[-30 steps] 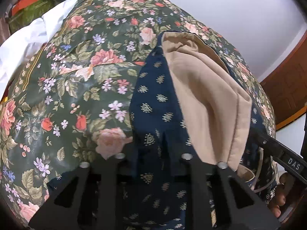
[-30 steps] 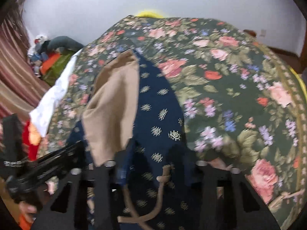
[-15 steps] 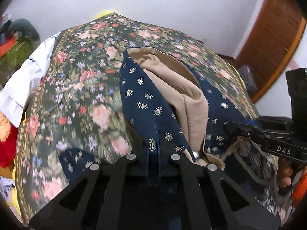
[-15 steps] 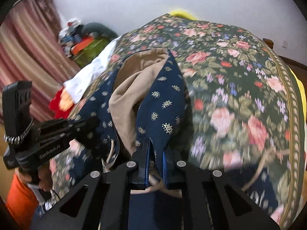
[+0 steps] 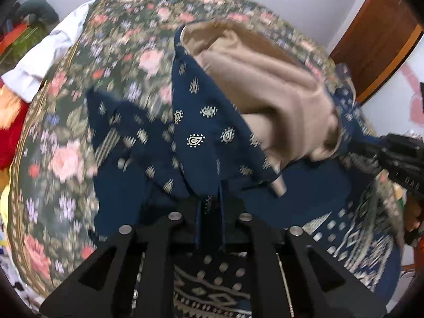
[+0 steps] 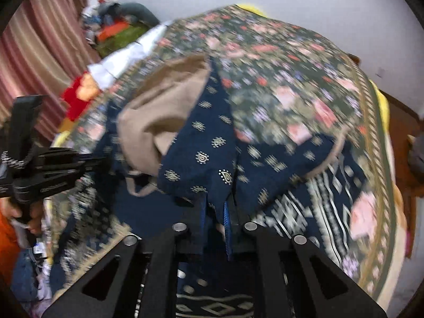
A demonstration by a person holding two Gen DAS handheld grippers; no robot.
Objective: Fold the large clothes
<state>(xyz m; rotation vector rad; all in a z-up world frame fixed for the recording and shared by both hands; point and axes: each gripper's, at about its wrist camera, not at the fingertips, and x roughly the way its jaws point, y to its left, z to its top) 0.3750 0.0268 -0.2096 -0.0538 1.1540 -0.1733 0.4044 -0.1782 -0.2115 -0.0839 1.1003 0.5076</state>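
A navy garment [image 5: 196, 122] with gold motifs and a tan lining [image 5: 259, 79] lies on a flowered bedspread [image 5: 66, 159]. Its edge is raised into a peaked fold. My left gripper [image 5: 210, 206] pinches that edge; its jaws are opening slightly, with cloth still between them. In the right wrist view my right gripper [image 6: 216, 212] is shut on another fold of the navy garment [image 6: 209, 148]. Each gripper shows in the other's view: the right gripper [image 5: 397, 156] at the right edge, the left gripper [image 6: 66, 164] at the left. A patterned border of the garment lies beneath both.
A white cloth [image 5: 45, 61] and a red item [image 5: 10, 132] lie at the bed's left edge. A wooden door [image 5: 379, 34] stands at the right. A striped curtain [image 6: 34, 53] and a heap of clothes [image 6: 119, 29] fill the far left corner.
Both grippers closed on the garment's edge and pulled it toward the near side of the bed. The fold rose and the patterned border came into view beneath them.
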